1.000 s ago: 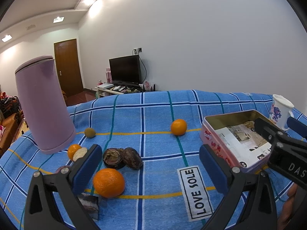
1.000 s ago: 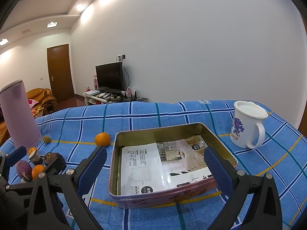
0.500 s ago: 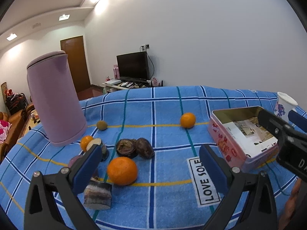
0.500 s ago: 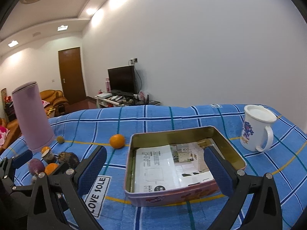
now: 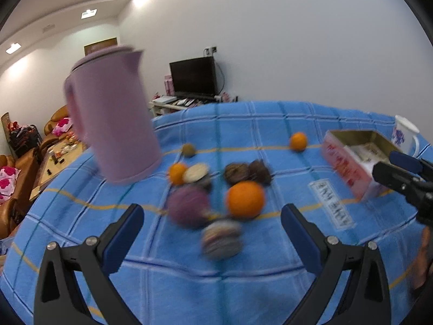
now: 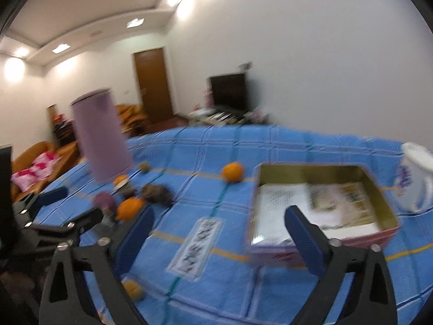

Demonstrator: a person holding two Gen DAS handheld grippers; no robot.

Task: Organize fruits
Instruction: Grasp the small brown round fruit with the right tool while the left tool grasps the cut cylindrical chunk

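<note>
Both views are shifting leftward since earlier. Left gripper (image 5: pixel 212 224) fingers are standing spread over the fruits (image 5: pixel 245 199) near the tabletop's (image 5: pixel 270 265) left edge. Right gripper (image 6: pixel 217 226) fingers are closing, empty, beside the tin (image 6: pixel 379 189).

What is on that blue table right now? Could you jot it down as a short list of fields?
surface: blue checked cloth
fruit cluster: large orange, purple fruit, dark wrinkled fruits, small orange
lone fruit: orange apart, nearer the tin
container: open tin, papers inside, no fruit
other items: lilac jug, white mug
left gripper: open, empty
right gripper: jaws closing, nothing between them
</note>
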